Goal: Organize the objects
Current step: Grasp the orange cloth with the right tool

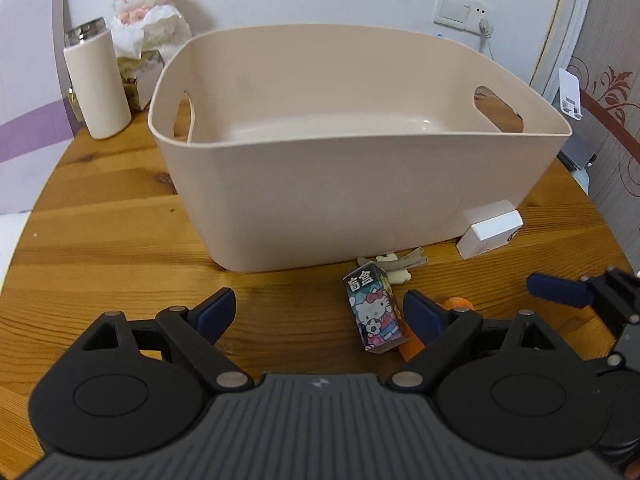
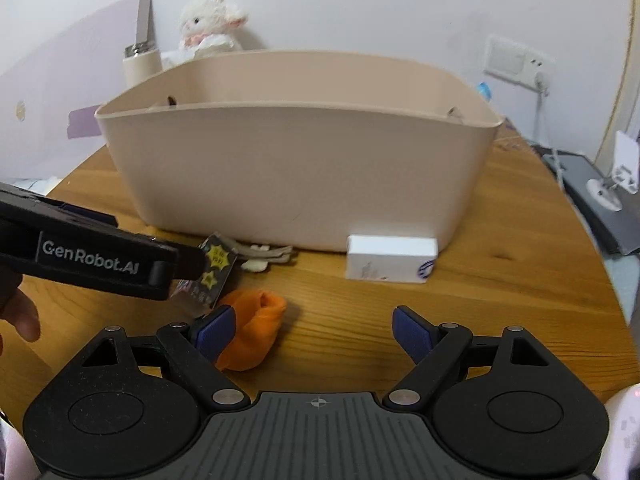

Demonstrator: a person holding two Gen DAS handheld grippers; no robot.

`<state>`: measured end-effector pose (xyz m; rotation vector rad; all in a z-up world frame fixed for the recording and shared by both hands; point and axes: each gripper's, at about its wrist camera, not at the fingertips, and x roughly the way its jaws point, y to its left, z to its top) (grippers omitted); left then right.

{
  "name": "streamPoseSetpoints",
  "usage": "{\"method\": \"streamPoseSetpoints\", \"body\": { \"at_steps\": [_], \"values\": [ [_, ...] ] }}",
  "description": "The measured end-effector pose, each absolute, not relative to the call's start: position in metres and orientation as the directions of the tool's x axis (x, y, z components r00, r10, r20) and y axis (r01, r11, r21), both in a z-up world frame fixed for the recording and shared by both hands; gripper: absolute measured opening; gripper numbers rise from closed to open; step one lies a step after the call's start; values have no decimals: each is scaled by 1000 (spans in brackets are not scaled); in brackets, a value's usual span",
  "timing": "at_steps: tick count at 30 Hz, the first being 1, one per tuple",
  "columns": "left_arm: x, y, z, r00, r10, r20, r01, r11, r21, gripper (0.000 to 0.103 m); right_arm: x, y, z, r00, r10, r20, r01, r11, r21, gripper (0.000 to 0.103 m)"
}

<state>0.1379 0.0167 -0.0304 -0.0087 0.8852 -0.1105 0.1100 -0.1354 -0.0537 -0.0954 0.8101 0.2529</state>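
In front of the empty bin [image 1: 360, 184] on the worktop [image 1: 100, 240], we are bringing our left gripper [image 1: 316, 312], fingers wide, around the small cartoon box [image 1: 376, 314]; our right gripper [image 2: 312, 332], also wide, is hovering beside the orange cloth [image 2: 252, 328], holding nothing.

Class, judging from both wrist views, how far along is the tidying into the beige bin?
Done: nothing; the visible part of the beige bin is bare. In hand: nothing; the left gripper and right gripper are open, near the Hello Kitty box. Left: that box, the orange cloth, white box and small pale item.
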Motion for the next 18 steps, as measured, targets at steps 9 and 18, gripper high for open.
{"method": "streamPoseSetpoints", "body": {
  "at_steps": [9,18],
  "values": [
    [148,24,-50,579,-112,-808,75,994,-84,90,114,-136,-63,646,207,-735,-268,963,35,80],
    [147,26,-48,593,-70,-802,90,996,-20,63,110,-128,-60,640,249,-727,-322,946,40,40]
  ]
}}
